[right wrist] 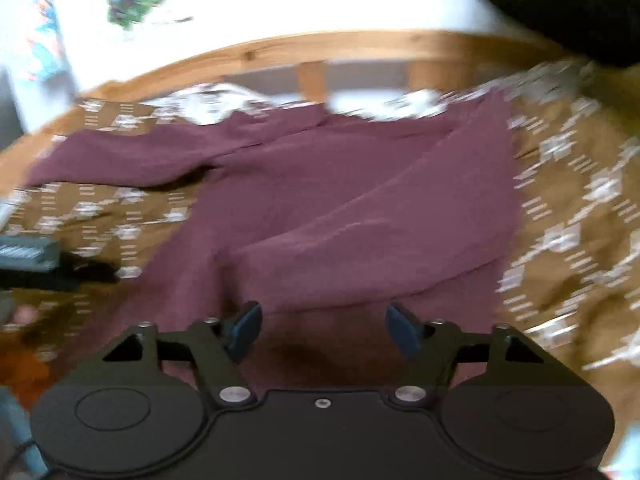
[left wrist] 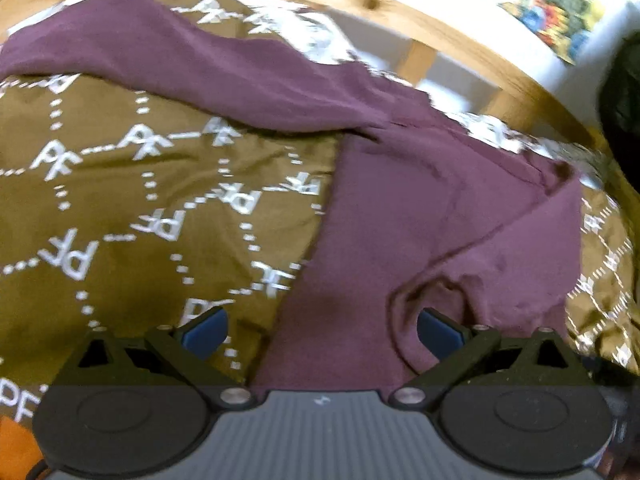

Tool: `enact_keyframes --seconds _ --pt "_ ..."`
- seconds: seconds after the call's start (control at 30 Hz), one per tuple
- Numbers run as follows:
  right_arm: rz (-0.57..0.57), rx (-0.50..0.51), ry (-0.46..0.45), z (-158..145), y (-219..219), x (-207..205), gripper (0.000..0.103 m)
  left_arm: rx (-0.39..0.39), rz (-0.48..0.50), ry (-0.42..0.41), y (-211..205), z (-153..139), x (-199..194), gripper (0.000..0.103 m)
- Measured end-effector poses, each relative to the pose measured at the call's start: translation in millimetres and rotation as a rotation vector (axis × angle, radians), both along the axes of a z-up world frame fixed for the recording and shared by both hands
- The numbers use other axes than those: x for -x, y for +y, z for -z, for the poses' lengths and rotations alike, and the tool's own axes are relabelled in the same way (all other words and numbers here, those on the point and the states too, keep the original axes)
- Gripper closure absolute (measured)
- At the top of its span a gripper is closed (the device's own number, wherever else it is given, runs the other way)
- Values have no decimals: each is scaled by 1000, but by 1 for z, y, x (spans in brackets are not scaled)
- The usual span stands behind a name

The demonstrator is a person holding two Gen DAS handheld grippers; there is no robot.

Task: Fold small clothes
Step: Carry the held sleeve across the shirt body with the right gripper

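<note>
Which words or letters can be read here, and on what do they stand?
"PF": white letters repeated across the brown bedcover, some upside down.
Shirt: no text.
Colourful picture on the wall: too blurred to read.
Right wrist view: the cover's marks are blurred, unreadable.

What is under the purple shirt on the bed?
The plum-purple long-sleeved shirt lies on a brown bedspread with white letter patterns. The part of the bedspread beneath it is hidden, so anything else there cannot be seen.
</note>
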State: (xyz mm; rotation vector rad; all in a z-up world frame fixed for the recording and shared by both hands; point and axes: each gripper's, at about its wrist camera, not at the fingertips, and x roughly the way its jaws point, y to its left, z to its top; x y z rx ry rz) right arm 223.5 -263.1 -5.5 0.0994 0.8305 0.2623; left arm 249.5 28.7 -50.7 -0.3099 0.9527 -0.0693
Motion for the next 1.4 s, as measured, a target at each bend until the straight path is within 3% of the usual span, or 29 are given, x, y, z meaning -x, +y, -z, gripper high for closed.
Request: enact_keyframes --seconds 0.07,0.2,0.27,0.3,0.37,0.43,0.5,0.6,0.67,0.73,0.83,1.0,1.1,1.23,1.4 --pt "-78 -68 23 6 13 0 37 -7 -51 14 8 1 -1 1" --pt "-222 -17 -10 5 56 -3 39 9 -104 21 21 3 -7 1" --pt "-202 18 2 9 74 -11 61 14 -109 9 22 2 -7 1" --pt "-171 29 29 12 79 -16 82 12 -109 5 22 2 -7 1" --pt "-72 -23 92 19 78 -21 88 11 -109 -2 22 0 -6 1" --pt "22 -156 149 20 68 -23 95 31 -108 -8 24 -4 -5 1" --pt "117 -346 187 17 55 -17 95 57 -112 -12 28 -7 -4 1" --pt "289 -773 247 24 34 0 95 86 -124 -26 34 -13 -2 1" --pt "375 -1004 307 34 32 12 95 95 -138 -33 39 -15 0 1" --pt "421 -1120 356 42 39 23 95 107 -152 -35 43 -16 1 1" --pt "471 -1202 452 59 50 35 95 121 -164 -39 47 -17 1 1" --pt "474 -951 506 63 58 36 81 83 -130 -43 40 -16 1 1" --pt "413 -839 484 52 53 41 48 60 -82 -28 29 -11 -1 1" --pt "310 -635 368 24 39 44 35 30 -1 -1 11 -4 -2 1" --pt "262 -207 102 -16 4 28 29 -36 94 40 -17 5 3 1"
